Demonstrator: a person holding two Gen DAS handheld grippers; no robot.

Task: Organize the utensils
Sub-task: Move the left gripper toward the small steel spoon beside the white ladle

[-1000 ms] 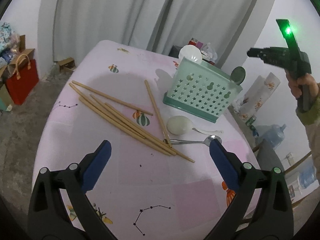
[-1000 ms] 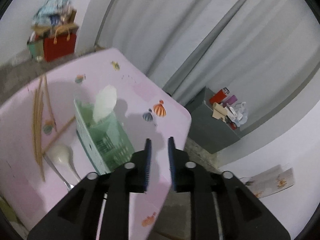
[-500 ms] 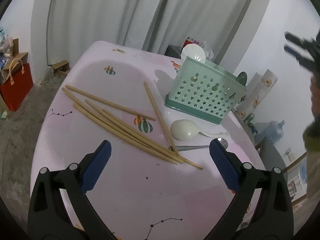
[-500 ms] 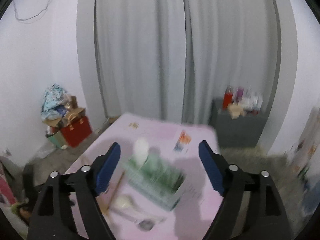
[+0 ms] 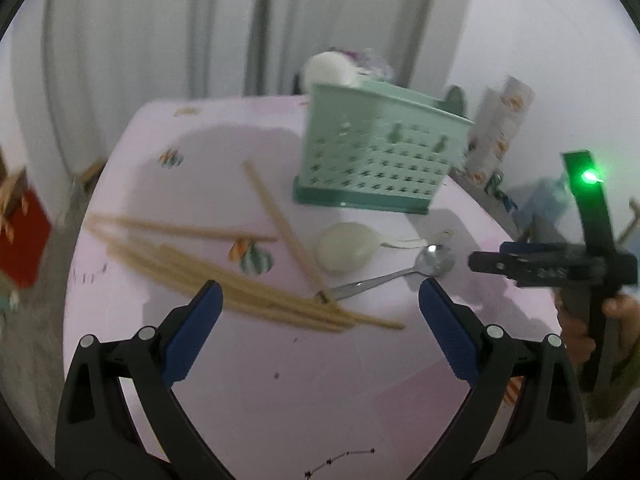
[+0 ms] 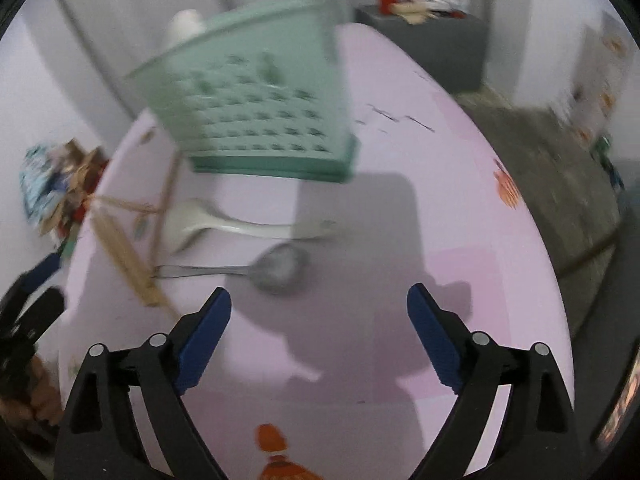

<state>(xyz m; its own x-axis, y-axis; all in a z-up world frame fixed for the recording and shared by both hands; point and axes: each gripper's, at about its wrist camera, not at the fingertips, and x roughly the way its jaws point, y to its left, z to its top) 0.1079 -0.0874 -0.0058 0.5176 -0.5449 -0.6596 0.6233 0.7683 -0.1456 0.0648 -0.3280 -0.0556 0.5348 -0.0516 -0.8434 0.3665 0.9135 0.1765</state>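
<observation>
Right hand-held gripper [image 6: 319,304]: jaws opening, nothing between, hovering over metal spoon [image 6: 276,268].
Left hand-held gripper [image 5: 319,304]: jaws standing apart, empty, above chopsticks [image 5: 224,276].
Desk [image 5: 320,380]: carrying green utensil basket [image 5: 380,160].

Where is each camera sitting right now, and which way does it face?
Left wrist: on the left tool, facing the chopsticks and green caddy; its open fingers show, plus the right tool in a hand.
Right wrist: on the right tool, its jaws opening, empty, above the metal spoon.
Shared: caddy, spoons, chopsticks, pink table.
</observation>
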